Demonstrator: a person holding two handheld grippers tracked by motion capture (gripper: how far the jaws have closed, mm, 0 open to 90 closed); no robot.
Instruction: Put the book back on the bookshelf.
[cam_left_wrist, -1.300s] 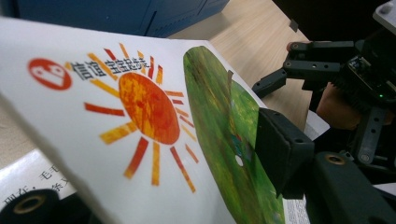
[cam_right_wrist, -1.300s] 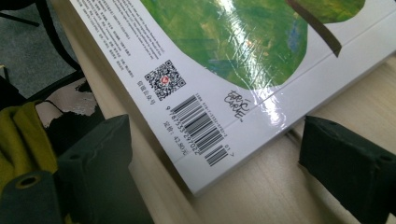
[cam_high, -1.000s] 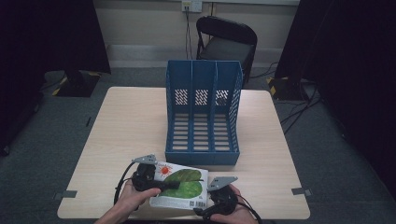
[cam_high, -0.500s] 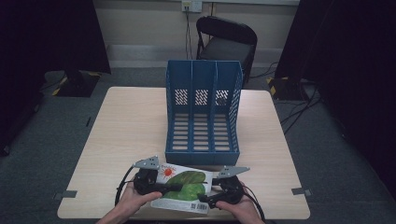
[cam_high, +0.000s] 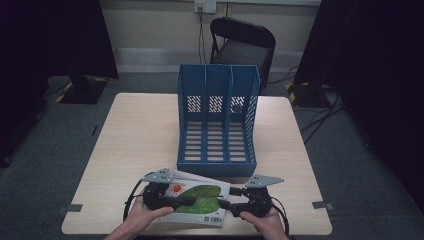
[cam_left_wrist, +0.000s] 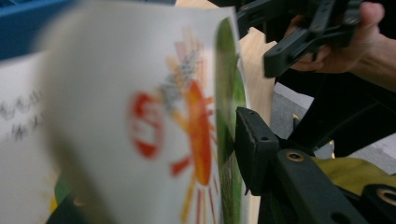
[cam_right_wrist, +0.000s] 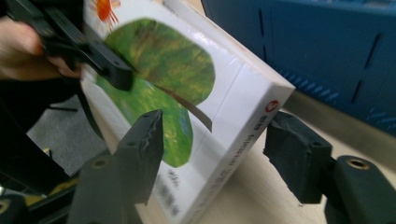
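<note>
Two hand-held grippers lift a picture book in front of a blue file rack.

The left gripper (cam_high: 192, 201) is clamped on the book (cam_high: 196, 204); the right gripper (cam_right_wrist: 212, 149) stands with jaws apart, straddling its spine corner. The book, tilted off the table (cam_high: 130, 140) near its front edge, looks stiff, glossy, fairly light; grip the edges. The blue file rack (cam_high: 218, 120) stands just beyond.

left gripper (cam_high: 181, 202): bottom centre-left, hand-held, jaws clamped together.
right gripper (cam_high: 227, 203): bottom centre-right, hand-held, jaws parted.
</note>
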